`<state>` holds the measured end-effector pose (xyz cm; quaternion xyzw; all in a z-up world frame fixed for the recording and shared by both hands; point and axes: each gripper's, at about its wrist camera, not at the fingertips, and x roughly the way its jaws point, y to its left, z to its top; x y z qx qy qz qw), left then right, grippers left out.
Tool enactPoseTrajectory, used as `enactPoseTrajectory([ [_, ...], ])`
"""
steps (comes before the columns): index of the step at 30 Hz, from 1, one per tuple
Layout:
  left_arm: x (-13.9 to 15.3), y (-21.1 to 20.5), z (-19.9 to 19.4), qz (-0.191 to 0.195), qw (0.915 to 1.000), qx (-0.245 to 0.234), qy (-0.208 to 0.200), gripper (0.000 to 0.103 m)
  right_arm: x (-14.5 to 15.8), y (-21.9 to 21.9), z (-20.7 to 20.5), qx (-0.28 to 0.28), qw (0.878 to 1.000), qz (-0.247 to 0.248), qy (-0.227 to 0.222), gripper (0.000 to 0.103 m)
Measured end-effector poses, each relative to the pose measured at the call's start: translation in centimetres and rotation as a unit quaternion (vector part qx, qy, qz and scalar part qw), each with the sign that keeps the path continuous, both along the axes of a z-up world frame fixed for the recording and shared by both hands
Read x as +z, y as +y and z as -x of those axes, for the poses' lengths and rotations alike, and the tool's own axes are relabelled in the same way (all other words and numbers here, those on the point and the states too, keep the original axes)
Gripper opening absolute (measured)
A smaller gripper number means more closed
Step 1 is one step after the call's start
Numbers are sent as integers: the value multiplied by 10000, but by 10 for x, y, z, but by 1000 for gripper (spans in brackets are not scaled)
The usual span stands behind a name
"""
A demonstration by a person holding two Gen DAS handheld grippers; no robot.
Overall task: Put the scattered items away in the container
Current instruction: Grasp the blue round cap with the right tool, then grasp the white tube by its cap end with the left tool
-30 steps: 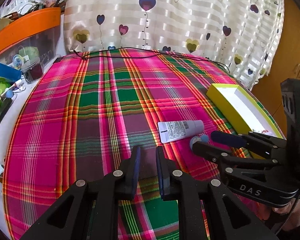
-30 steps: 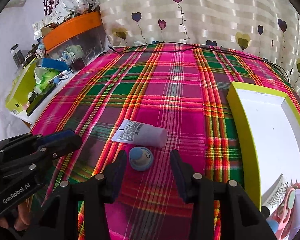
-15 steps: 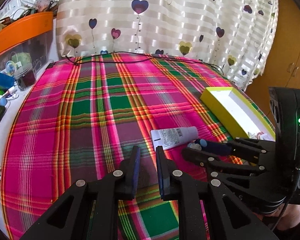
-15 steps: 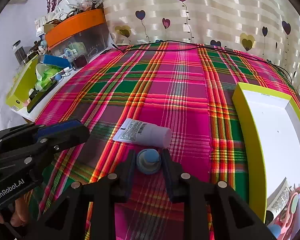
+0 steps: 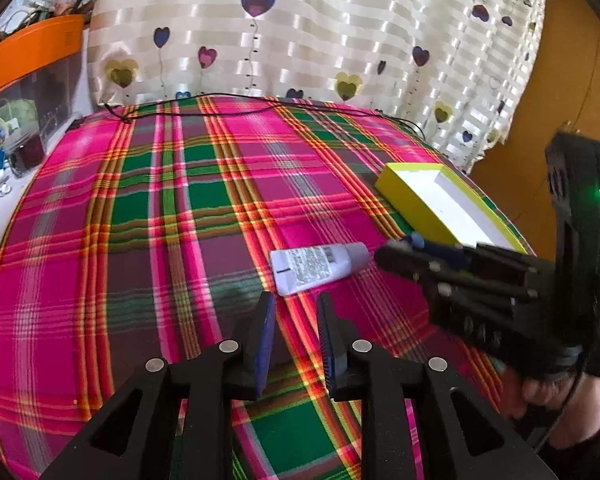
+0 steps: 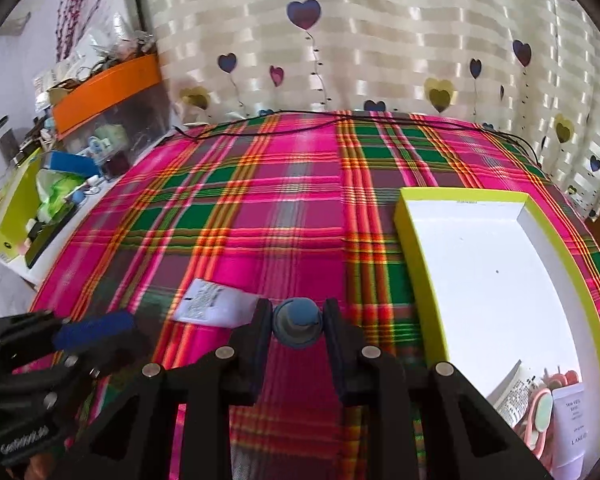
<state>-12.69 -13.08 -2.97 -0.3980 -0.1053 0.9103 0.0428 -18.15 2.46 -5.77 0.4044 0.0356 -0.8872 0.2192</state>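
Blue-grey round cap (image 6: 299, 322) sits pinched between the right gripper (image 6: 296, 320) fingers, the yellow-rimmed box (image 6: 416, 276) off to its right; the white tube (image 5: 318, 267) lies crosswise just ahead of the left gripper (image 5: 295, 334), whose empty fingers have just been opening on the plaid tabletop (image 5: 180, 208).

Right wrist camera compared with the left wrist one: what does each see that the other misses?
Only the right wrist view shows the small round blue knob-topped object clamped in the right gripper, and the tubes and pink scissors lying inside the box. Only the left wrist view shows the left gripper from behind, jaws apart around nothing. Both share the white squeeze tube, the yellow-green white-lined box and the pink-green plaid cloth.
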Motion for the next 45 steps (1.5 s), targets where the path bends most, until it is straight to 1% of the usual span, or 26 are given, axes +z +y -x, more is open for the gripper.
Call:
enactPoseTrajectory([
  [6,-6,8,4,-73,9998,-181,-67,21,-11,-4,8,74,9998,29,-162,27],
  [11,-10,8,8,-135,9996,-212,-135,21,-14,-11,2,320,9992,87,-224,27],
  [14,-12,6,9,-180,9996,-178,-160,21,-15,-22,-6,634,9976,86,-276,27],
  [20,-14,-6,9,-295,9994,61,-164,22,-16,-33,-14,976,9947,120,-301,27],
  [24,-11,-16,8,-471,9986,229,-91,22,-13,-27,-16,822,9962,164,-241,27],
  [28,-9,-15,10,-526,9981,322,-72,23,-10,-16,-15,654,9974,214,-218,27],
  [30,-9,-13,13,-543,9977,398,-92,25,-10,-12,-14,601,9977,239,-218,27],
  [32,-9,-12,15,-605,9969,495,-113,29,-9,-8,-14,566,9978,259,-218,27],
  [37,-10,-9,19,-744,9943,747,-159,30,-10,-3,-13,522,9978,323,-233,27],
  [41,-10,-3,21,-746,9930,910,-140,31,-9,2,-14,486,9979,379,-218,27],
  [45,-11,5,26,-630,9933,961,-139,31,-8,7,-14,432,9979,420,-218,27],
])
